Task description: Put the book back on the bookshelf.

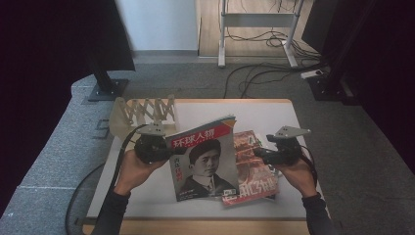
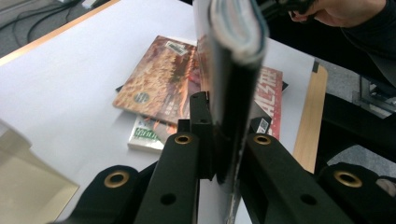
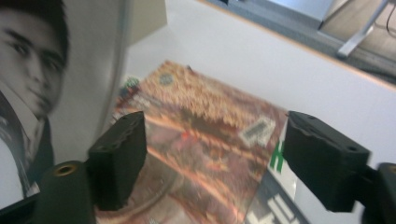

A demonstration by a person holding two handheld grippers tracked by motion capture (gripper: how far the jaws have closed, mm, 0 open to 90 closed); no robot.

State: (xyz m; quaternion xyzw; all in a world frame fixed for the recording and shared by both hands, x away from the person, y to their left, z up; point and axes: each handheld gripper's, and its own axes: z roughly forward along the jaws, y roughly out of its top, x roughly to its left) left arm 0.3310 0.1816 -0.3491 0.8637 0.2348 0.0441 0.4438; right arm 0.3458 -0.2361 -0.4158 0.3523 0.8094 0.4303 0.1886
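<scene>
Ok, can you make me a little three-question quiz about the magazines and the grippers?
1. True or false: the left hand-held gripper is clamped on the portrait magazine.
2. The right hand-held gripper hovers over: A) the red magazine B) the folding rack C) the floor.
3. How many magazines lie flat on the white table?

Key: 1 true. 2 A. 3 At least two, stacked.
</scene>
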